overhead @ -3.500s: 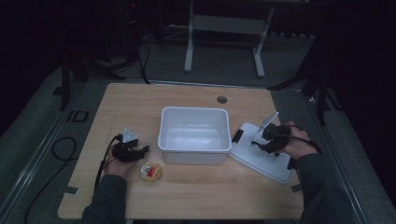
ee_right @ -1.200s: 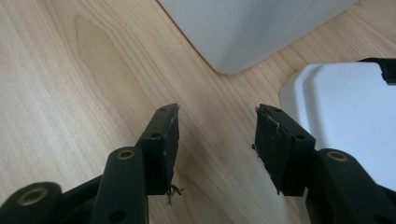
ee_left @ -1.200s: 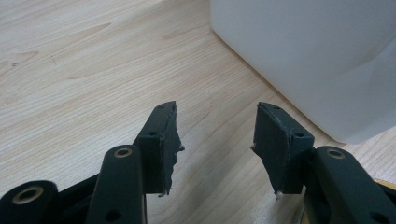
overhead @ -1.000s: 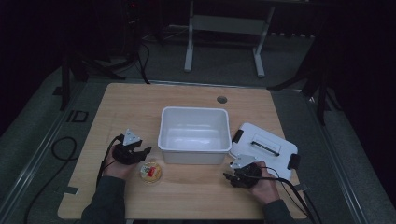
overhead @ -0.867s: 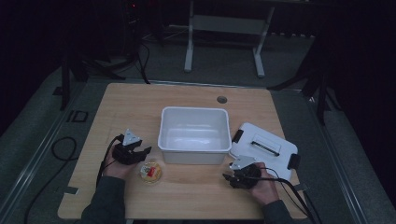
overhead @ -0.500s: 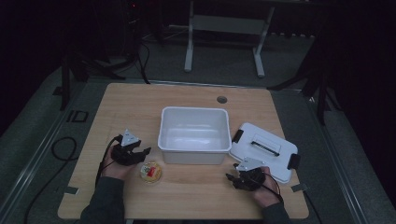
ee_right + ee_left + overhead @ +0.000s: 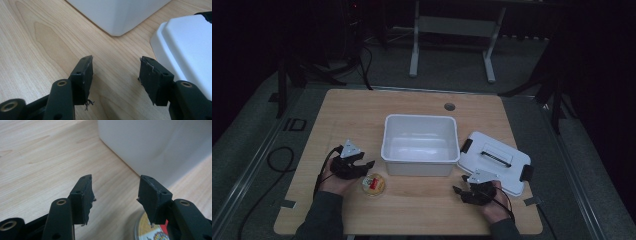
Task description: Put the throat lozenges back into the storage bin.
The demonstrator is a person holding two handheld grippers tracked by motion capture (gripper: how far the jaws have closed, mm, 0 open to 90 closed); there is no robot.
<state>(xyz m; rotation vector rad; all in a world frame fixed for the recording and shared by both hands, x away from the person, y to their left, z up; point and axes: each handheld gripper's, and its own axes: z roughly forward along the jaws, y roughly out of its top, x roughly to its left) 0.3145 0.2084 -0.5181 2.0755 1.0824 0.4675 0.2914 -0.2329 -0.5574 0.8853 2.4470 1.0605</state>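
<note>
White plastic bin [image 7: 421, 145] sits lidless mid-table, its flat lid [image 7: 495, 161] parked aside for loading. Both tongs, left [image 7: 364, 166] and right [image 7: 458, 191], gape empty; the right's jaws have just been opening. A small round tin [image 7: 373, 184] waits near the front edge.

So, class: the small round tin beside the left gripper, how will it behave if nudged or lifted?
The round tin lies flat on the table, so it would probably slide rather than roll. It looks low and small, so likely light and unlikely to tip. Its smooth lid may be slippery.

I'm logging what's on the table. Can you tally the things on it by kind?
Bin: 1
Lid: 1
Round tin: 1
Grippers, left and right: 2
Total: 5
</note>
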